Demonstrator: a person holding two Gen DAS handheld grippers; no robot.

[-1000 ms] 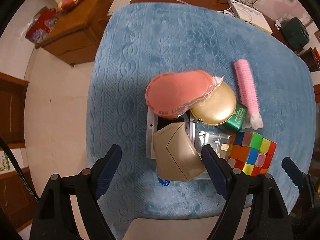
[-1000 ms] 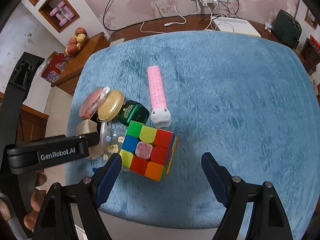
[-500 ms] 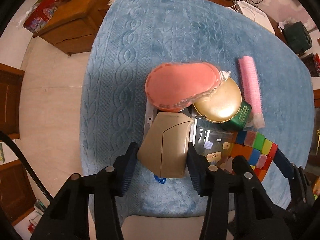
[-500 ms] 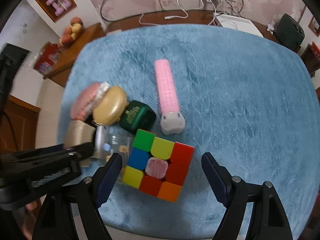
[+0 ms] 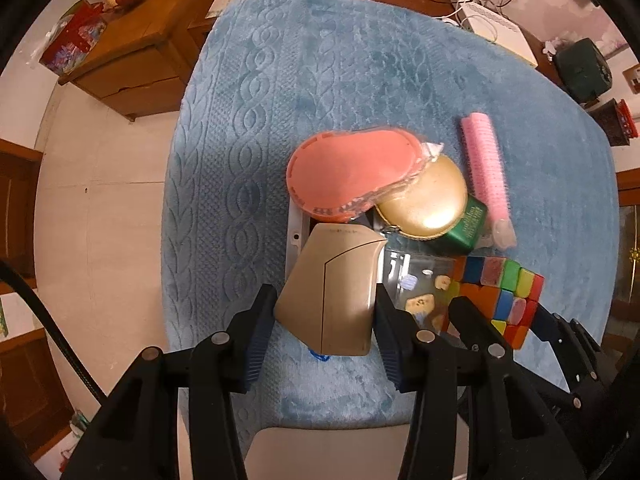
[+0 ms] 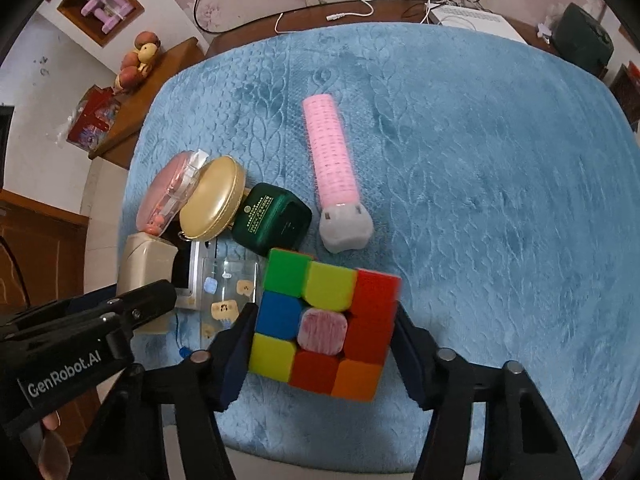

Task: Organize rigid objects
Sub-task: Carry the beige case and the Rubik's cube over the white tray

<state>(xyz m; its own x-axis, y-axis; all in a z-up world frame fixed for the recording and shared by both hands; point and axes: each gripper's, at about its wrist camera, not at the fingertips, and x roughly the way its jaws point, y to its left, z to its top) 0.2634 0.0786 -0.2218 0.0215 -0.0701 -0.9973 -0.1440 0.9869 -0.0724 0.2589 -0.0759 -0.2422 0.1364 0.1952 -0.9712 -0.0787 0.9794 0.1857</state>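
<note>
On the blue mat lies a cluster of small items. My left gripper points straight down, shut on a tan case at the cluster's near left. My right gripper straddles the colour cube. Its jaws are closing, with both pads against the cube's sides. Beyond them lie a pink case in clear wrap, a gold round compact, a green box, a pink roller and a clear box.
The mat's near edge runs just under both grippers, with floor to the left. A wooden cabinet with fruit stands far left. A white box with cables and a dark green object sit behind the mat. The mat's right half is bare.
My left gripper closed its jaws onto the tan case. My right gripper sank over the colour cube and its jaws narrowed to the cube's sides.
</note>
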